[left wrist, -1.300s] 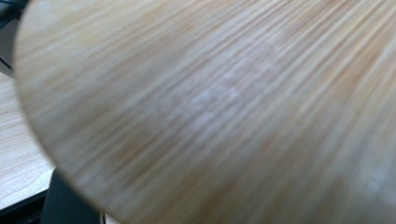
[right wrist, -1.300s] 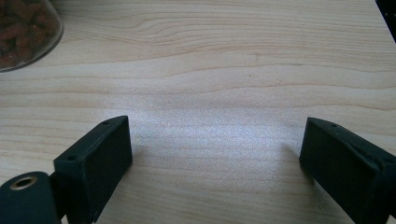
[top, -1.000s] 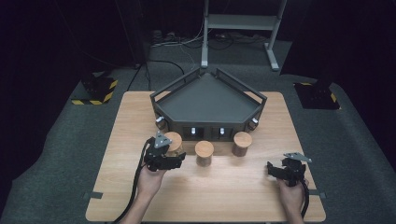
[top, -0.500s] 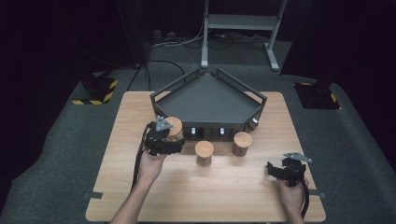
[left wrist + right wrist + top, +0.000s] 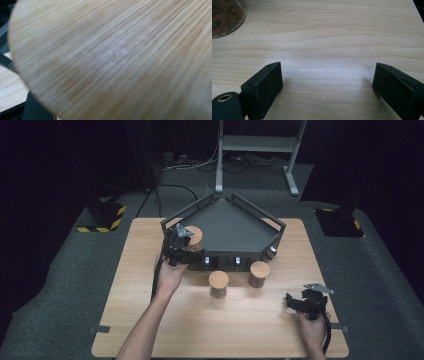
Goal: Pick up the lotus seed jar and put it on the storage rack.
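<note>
A jar with a round wooden lid [image 5: 195, 235] hangs over the front left corner of the dark five-sided tray [image 5: 235, 227], with my left gripper [image 5: 189, 243] shut on it. In the left gripper view the blurred wooden lid [image 5: 112, 57] sits very close to the lens and hides the jaws. Two more wooden-lidded jars [image 5: 219, 283] [image 5: 259, 273] stand on the table just in front of the tray. My right gripper [image 5: 296, 302] rests near the table's front right, open [image 5: 327, 82], with bare wood between its jaws.
The light wooden table [image 5: 150, 320] stands on dark carpet. A glass jar of brown pieces [image 5: 224, 17] shows at the top left of the right gripper view. A metal stand [image 5: 260, 142] and yellow-black striped bases [image 5: 102, 217] lie beyond the table.
My left gripper has risen and moved away from me with the jar, from the table in front of the tray to the tray's front left corner. The right gripper has stayed still.
</note>
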Demonstrator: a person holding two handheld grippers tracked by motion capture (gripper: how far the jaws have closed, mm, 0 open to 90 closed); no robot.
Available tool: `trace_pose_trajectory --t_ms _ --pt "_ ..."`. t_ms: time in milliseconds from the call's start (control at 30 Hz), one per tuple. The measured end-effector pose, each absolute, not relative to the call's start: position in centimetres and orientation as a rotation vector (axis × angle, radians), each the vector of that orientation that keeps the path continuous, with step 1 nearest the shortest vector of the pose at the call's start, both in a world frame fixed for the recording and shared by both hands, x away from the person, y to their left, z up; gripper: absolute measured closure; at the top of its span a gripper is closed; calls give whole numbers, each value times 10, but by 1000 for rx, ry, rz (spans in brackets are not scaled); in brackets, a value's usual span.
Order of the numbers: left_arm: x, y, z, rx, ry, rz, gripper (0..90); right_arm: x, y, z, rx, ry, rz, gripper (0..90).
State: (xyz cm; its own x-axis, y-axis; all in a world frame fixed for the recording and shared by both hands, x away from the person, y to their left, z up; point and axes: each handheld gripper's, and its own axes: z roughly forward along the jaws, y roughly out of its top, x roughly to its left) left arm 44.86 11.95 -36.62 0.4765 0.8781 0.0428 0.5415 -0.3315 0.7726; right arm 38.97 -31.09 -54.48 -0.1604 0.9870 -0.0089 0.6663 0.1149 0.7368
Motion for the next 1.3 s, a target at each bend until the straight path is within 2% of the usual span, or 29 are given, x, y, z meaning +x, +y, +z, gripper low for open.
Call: trace_pose_trajectory --t_ms 600,1300 --pt "505 93 -381 1980 1337 659 255 390 -311 -545 1599 1889 821 89" --pt "522 101 -411 1949 1427 641 254 390 -311 -545 1592 1892 819 89"
